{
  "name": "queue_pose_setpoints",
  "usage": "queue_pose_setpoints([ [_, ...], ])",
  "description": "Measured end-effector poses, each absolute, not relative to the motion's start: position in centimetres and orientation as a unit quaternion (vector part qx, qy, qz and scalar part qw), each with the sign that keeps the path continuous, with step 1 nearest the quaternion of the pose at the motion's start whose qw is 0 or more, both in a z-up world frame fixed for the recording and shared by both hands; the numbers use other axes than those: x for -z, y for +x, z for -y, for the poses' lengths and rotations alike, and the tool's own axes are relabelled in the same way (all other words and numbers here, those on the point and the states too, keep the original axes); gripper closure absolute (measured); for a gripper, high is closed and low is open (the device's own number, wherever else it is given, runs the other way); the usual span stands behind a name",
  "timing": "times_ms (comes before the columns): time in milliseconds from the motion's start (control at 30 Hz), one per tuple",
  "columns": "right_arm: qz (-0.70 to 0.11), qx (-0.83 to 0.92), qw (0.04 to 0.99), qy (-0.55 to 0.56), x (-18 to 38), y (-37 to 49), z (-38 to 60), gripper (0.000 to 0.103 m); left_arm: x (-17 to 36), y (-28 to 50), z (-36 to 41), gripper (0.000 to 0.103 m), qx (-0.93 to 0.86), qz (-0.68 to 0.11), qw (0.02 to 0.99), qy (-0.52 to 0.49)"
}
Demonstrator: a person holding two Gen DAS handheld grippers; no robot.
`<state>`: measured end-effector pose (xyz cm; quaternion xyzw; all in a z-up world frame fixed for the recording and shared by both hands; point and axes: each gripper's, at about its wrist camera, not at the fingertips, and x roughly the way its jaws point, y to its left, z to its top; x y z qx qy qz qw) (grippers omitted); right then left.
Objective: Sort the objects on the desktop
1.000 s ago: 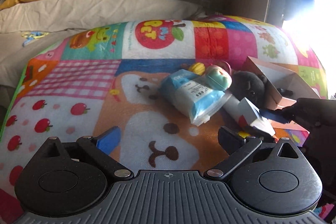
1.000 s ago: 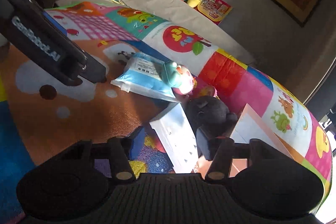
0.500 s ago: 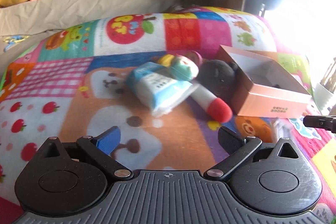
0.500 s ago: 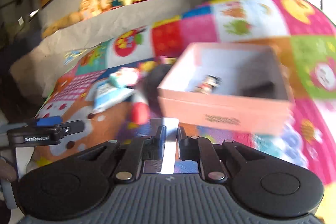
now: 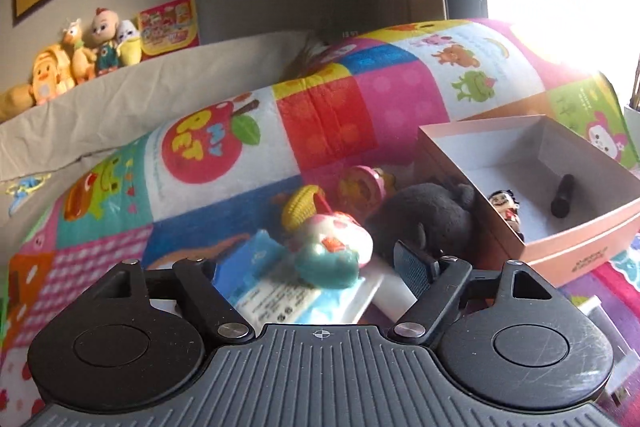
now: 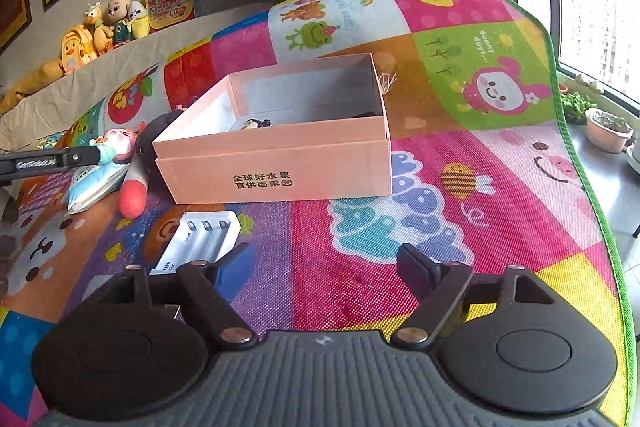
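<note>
1. Toy [image 5: 332,247], pink and teal, lies dead ahead of the left gripper [image 5: 316,263], just beyond its fingertips and between their lines; it rests on the blue wipes pack [image 5: 276,291].
2. Left gripper's fingers stand wide apart, holding nothing. Right gripper [image 6: 320,259] is spread as wide and empty too, low over bare mat [image 6: 360,227].
3. Left is plainly the nearer hand: from the right wrist view the toy [image 6: 116,143] sits far off to the left, past the box [image 6: 280,167].
4. Toy's long axis seems to run roughly across the left gripper's line, teal end nearest, so a straight push forward looks likely to straddle it.
5. Crowding is the risk: a grey plush [image 5: 424,223] touches or nearly touches the toy on the gripper's right, a yellow knit piece [image 5: 300,211] sits just behind it, and a red-tipped tube [image 6: 134,195] lies under the pile's right edge.
6. Box [image 5: 560,247] stands open-topped ahead and right of the left gripper, already holding a figurine [image 5: 504,207] and a dark stick [image 5: 562,201], with free floor inside.
7. Charger [image 6: 200,239] lies just ahead-left of the right gripper, near its left finger.
</note>
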<state>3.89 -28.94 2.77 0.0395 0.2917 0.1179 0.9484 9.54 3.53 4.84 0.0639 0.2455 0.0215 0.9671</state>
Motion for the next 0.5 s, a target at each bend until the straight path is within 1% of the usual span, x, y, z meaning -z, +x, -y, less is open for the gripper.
queue_pose_setpoints([
  [33,-0.291,-0.118,0.949,0.041,-2.8,3.9,29.0,0.016,-4.7,10.3,-3.4,0.021,-0.024,-0.249,0.966,0.067],
  [67,-0.292,-0.117,0.948,0.042,-2.8,3.9,29.0,0.015,-4.4,11.1,-3.4,0.025,-0.022,-0.256,0.964,0.071],
  [100,-0.292,-0.115,0.948,0.044,-2.7,4.0,29.1,0.014,-4.2,11.6,-3.4,0.037,-0.019,-0.262,0.962,0.075],
  [167,-0.291,-0.113,0.949,0.05,-2.7,3.9,29.2,0.013,-3.9,11.9,-3.4,0.049,-0.015,-0.271,0.959,0.079],
  [300,-0.289,-0.116,0.948,0.064,-2.7,4.0,29.5,0.008,-4.6,9.4,-3.3,0.051,-0.007,-0.257,0.963,0.078],
  [433,-0.289,-0.114,0.948,0.071,-2.6,4.0,29.7,0.006,-6.4,4.1,-2.6,0.051,0.049,-0.239,0.969,0.049],
  [500,-0.29,-0.113,0.948,0.071,-2.6,4.0,29.7,0.005,-6.4,1.7,-2.0,0.05,0.074,-0.241,0.967,0.035],
])
